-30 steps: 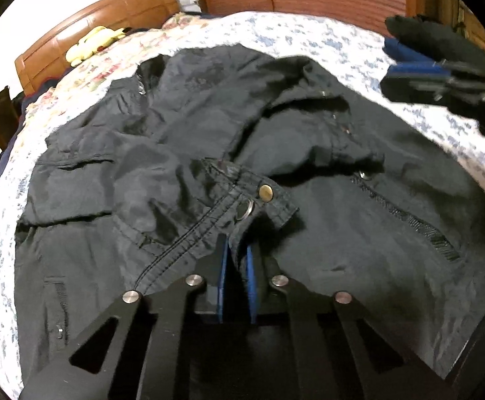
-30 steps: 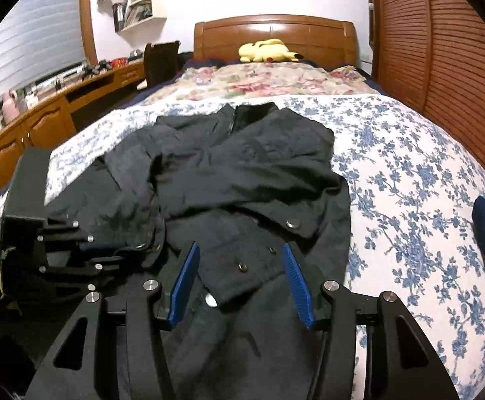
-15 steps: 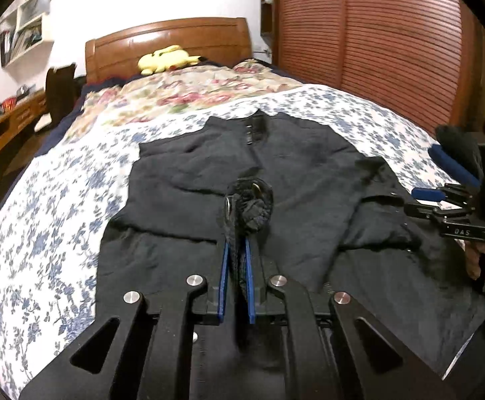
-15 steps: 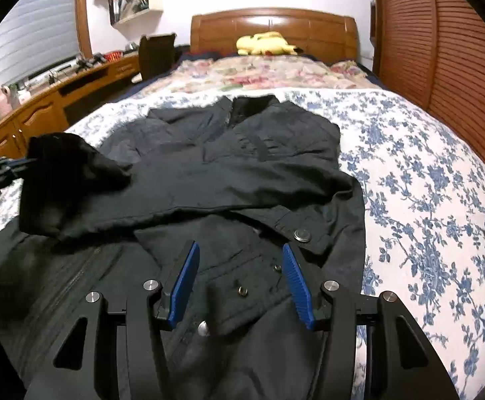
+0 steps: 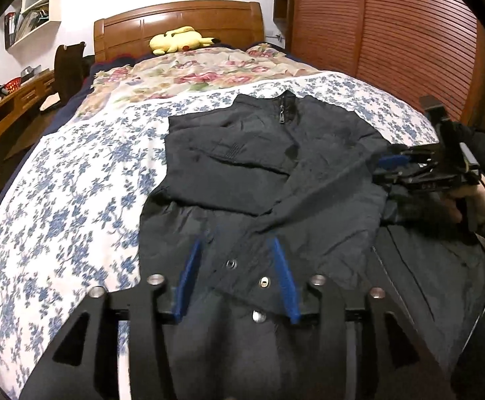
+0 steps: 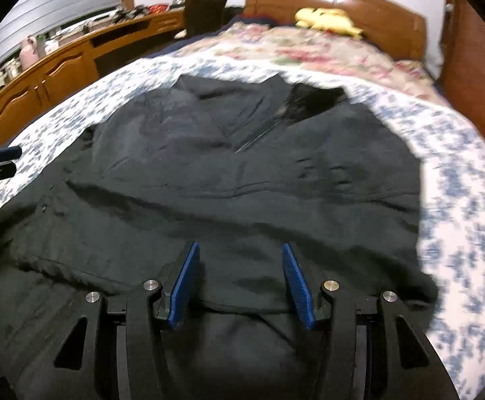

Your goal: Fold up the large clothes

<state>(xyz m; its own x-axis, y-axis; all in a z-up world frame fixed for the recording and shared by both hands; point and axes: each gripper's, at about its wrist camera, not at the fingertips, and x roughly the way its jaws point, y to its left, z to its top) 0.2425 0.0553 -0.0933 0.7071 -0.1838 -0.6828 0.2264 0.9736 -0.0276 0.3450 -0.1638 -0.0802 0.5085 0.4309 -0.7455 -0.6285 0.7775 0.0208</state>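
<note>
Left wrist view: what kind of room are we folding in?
A bedroom, most likely: the dark jacket lies on a bed with a wooden headboard, and a yellow plush toy rests near it.

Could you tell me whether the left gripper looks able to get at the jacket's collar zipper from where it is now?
Probably yes: the left gripper, jaws opening and empty, hangs over the jacket; nothing covers the zipper.

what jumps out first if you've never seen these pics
A big black jacket lies spread across the blue-flowered bedspread, filling the middle of both views. The left gripper hovers over its snap-buttoned flap, jaws opening, nothing between them. A yellow plush lies by the wooden headboard.
</note>
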